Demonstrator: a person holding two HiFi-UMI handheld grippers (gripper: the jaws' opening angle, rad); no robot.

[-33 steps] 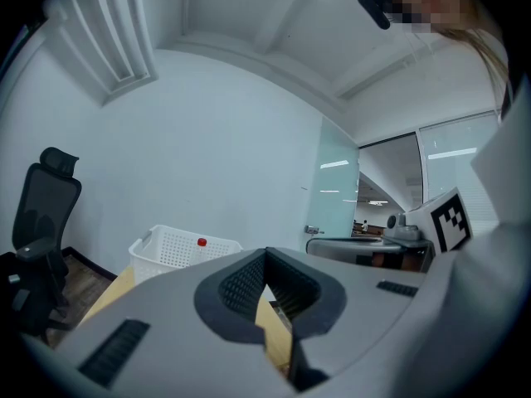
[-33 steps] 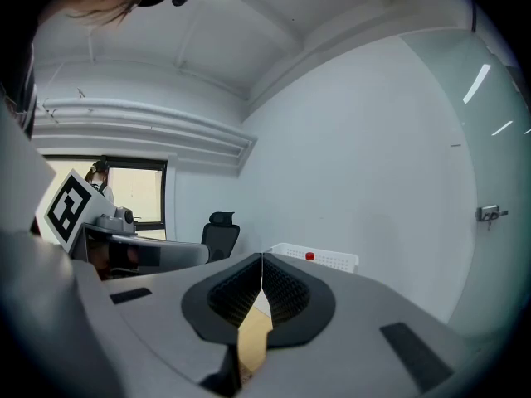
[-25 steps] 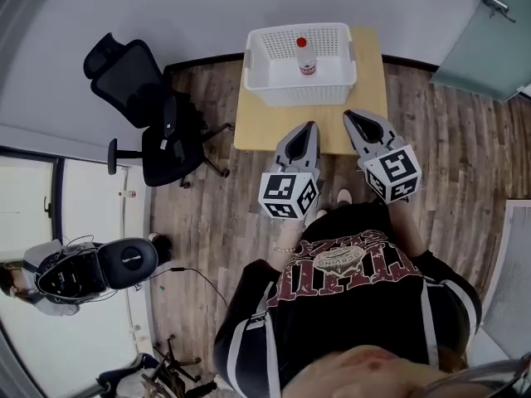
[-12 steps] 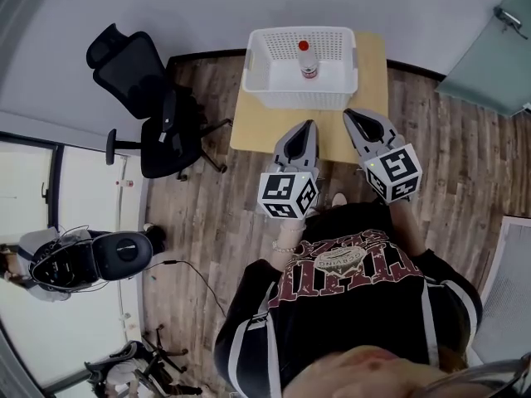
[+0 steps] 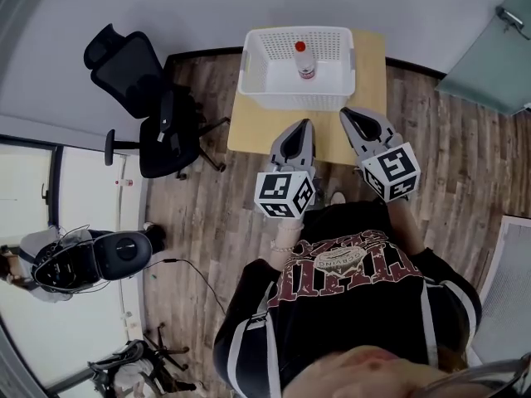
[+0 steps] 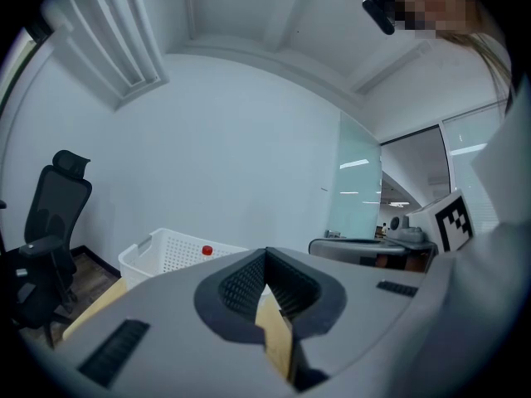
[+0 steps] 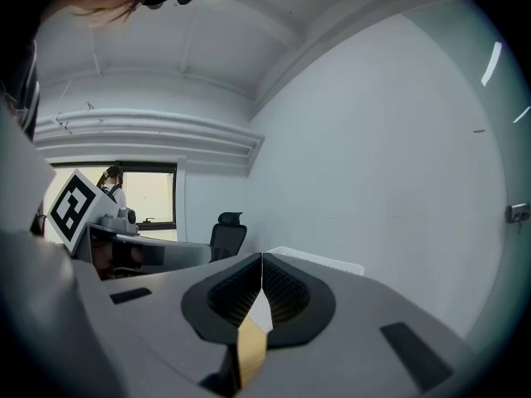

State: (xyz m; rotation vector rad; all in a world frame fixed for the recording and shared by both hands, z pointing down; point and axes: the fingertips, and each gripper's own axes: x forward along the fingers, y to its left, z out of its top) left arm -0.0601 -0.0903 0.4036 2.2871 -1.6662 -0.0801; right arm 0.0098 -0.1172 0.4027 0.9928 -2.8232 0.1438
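Bottle point(image 5: 305, 61) with red cap seen upright inside white basket point(image 5: 290, 100), toward its far wall; only the cap is caught over the rim in the left gripper view point(image 6: 207, 249); basket is set on the far half of a small wooden bench point(image 5: 249, 131), with bare top left on the near side.

Left gripper point(image 5: 299, 128) is held over the near edge of the bench, pointed at the basket, well short of it; jaws are pressed together, ribbed pads meeting at the tip point(image 6: 265, 255), nothing clamped between them; basket point(image 6: 170, 252) is seen ahead and to the left.

Right gripper point(image 5: 348, 116) is held beside it, just off the basket's near right corner, not touching; jaws likewise closed on nothing point(image 7: 262, 260); basket rim point(image 7: 319, 261) is glimpsed just beyond the tip.

Both grippers are raised above the bench, apart from each other, marker cubes toward the person point(image 5: 348, 288).

Black office chair point(image 5: 145, 98) is noted left of the bench on the plank floor point(image 5: 431, 139); same chair point(image 6: 50, 214) point(image 7: 228, 235) against the pale wall.
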